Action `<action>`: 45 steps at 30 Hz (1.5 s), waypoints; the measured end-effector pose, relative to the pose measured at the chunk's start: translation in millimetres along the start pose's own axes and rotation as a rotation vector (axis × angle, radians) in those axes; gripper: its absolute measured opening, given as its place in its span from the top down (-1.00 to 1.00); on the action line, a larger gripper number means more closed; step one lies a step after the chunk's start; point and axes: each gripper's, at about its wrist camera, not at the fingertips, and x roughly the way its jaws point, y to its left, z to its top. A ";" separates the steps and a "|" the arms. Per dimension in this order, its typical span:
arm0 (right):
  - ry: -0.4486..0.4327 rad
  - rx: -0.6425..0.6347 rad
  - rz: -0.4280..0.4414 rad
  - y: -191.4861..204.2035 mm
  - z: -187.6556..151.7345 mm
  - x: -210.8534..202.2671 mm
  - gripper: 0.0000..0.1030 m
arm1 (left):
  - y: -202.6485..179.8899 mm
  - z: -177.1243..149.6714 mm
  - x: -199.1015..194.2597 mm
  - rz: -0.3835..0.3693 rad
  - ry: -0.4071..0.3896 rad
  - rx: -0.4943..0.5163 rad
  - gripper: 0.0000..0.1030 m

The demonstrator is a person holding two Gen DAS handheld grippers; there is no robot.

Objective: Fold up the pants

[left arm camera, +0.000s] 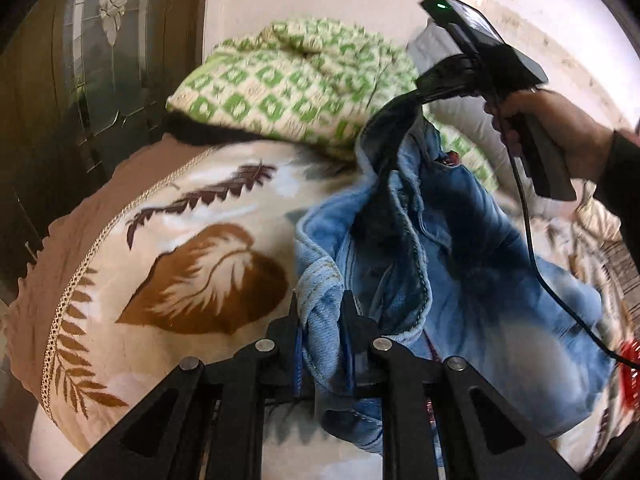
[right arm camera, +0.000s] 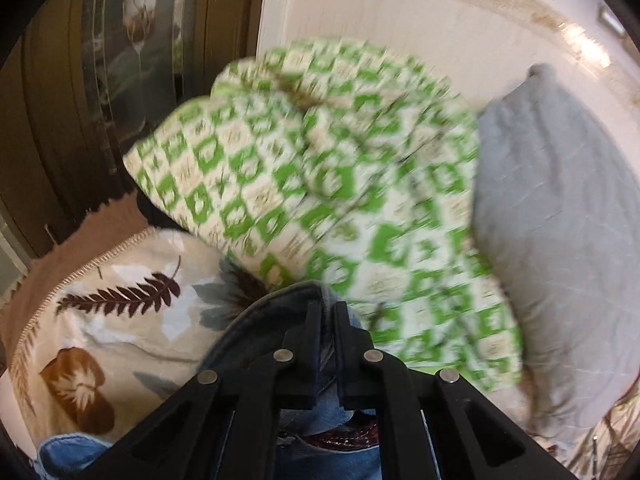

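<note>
Two grippers: both are clamped on one pair of blue denim pants, each seen from its own wrist camera.
Left gripper: its black fingers are pressed together on a bunched fold of light denim, which fills the narrow space between them near the bottom of the left wrist view.
Right gripper: its tongs are closed on a dark-edged fold of denim, likely the waistband, though blur makes that hard to confirm.
Right gripper from the left camera: it sits high and to the right, pinching the top of the pants, with a hand around its grip and a black cable trailing down.
Pants position: the denim hangs from the raised right gripper and spreads down and toward the near right, with the lower part resting on the bedspread; a second bit of denim shows at the near left of the right wrist view.
Bedspread: cream with brown leaf and fern prints and a braided border, lying to the left of the pants.
Green blanket: a green-and-cream patterned heap on the far side of the bed, behind the pants.
Grey pillow: just right of the green blanket, against the pale wall.
Wardrobe: dark wood with glass panels, far left.
</note>
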 end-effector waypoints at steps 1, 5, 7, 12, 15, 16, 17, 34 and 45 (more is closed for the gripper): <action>0.019 -0.004 -0.010 5.1 -5.2 13.4 0.89 | 0.6 -2.4 3.6 0.014 0.010 0.013 0.68; 0.063 0.023 -0.009 2.0 -19.6 33.0 0.87 | -1.4 -5.8 13.0 0.034 0.051 0.061 0.62; 0.099 0.067 0.003 -9.2 -22.8 31.7 0.62 | -5.9 -3.7 4.7 0.066 0.025 0.086 0.11; 0.041 0.106 0.003 -36.9 -37.2 -16.7 -1.00 | -14.4 2.9 -36.2 0.090 -0.079 0.082 -1.00; 0.040 0.128 -0.014 -54.1 -54.2 -50.5 -1.00 | -29.5 5.7 -49.9 0.093 -0.076 0.125 -1.00; 0.035 0.131 -0.021 -61.5 -64.3 -65.9 -1.00 | -37.7 6.5 -53.6 0.090 -0.071 0.150 -1.00; 0.033 0.131 -0.025 -67.3 -73.8 -78.1 -1.00 | -44.8 7.0 -55.1 0.085 -0.064 0.168 -1.00; 0.077 0.556 -0.113 -255.1 -364.9 -255.6 -1.00 | -269.8 6.0 -28.9 -0.429 0.211 0.366 -1.00; 0.154 0.765 0.073 -291.0 -413.1 -190.4 -0.74 | -294.0 -15.1 45.7 -0.428 0.431 0.009 -1.00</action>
